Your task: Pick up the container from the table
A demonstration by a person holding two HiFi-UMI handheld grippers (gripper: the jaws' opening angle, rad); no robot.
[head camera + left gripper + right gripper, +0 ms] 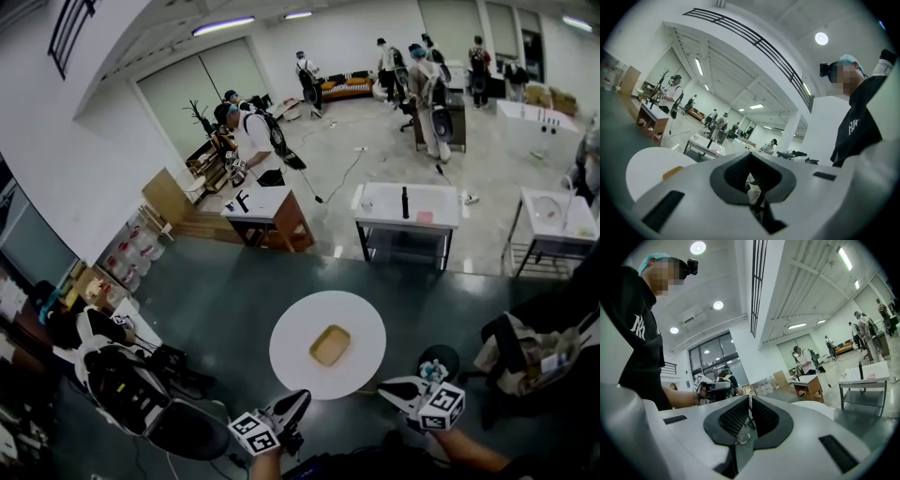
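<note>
Container (330, 345): shallow, tan, rectangular. It lies near the middle of the round white table (291, 323), alone on that top.

Head view.
- Left gripper (298, 403) and right gripper (386, 383) hang at the table's near edge, one to each side, both apart from the container.
- Step, as judged: approach, with no grasp begun.
- Around: a black-and-white bag (122, 384) on the floor at near left, a chair heaped with cloth (525, 352) at near right, and work tables (408, 206) and people far off.
- Nothing stands between the grippers and the container.

Left gripper view.
- Left gripper (751, 180): jaws together, nothing held.
- A tan edge of the container (672, 172) shows on the table (644, 171), left of the jaws and beyond them.

Right gripper view.
- Right gripper (750, 414): jaws together with only a thin slit between them, empty.
- The table (818, 406) shows at right; the container is not seen.

Next move, as judged: one gripper parts its jaws, reaches in over the near edge and closes across a wall of the container. The low walls call for a low, level entry.
</note>
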